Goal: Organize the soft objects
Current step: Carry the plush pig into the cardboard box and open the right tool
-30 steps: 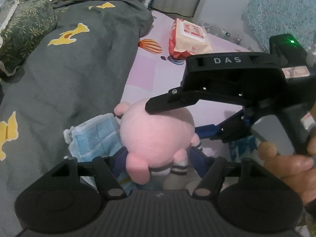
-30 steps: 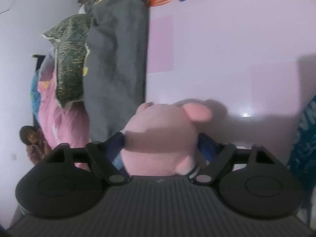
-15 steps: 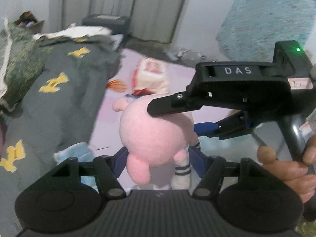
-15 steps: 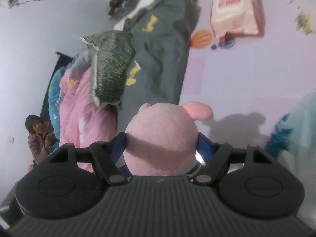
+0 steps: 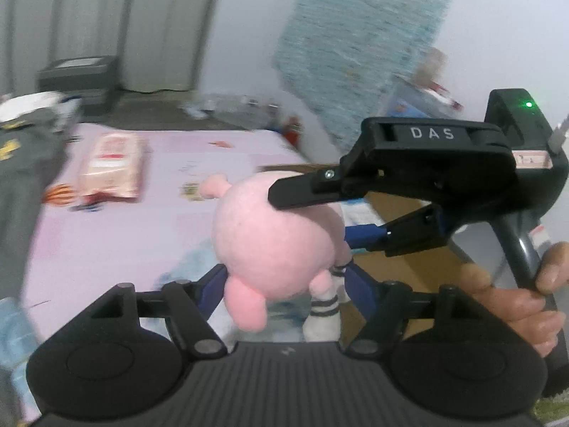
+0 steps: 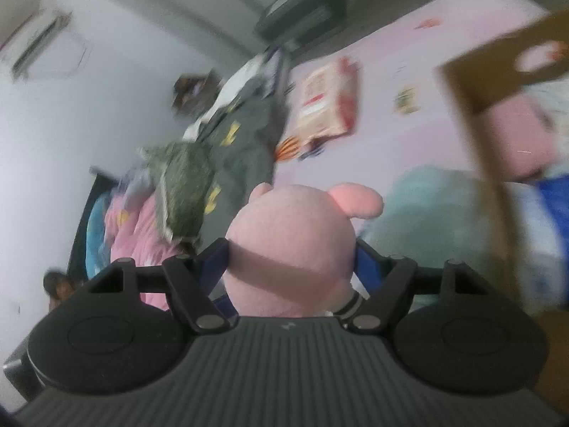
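A pink plush toy (image 5: 274,238) with striped white socks hangs in the air above the pink bed sheet (image 5: 106,235). My left gripper (image 5: 284,284) is shut on its lower body. My right gripper (image 5: 341,213) comes in from the right and is shut on its round head. In the right wrist view the same pink plush toy (image 6: 291,242) fills the space between my right gripper (image 6: 291,259) fingers. A cardboard box (image 6: 473,106) with soft items inside is at the right.
A pack of wipes (image 5: 110,167) lies on the sheet at the back left. A grey blanket (image 6: 242,138) and a green pillow (image 6: 185,185) lie along the left side. A light blue cloth (image 6: 434,213) lies beside the box. A teal mat (image 5: 355,46) leans on the wall.
Both grippers have lifted the pink plush off the bed and swung it right, toward the cardboard box. The blue cloth stays behind on the bed.
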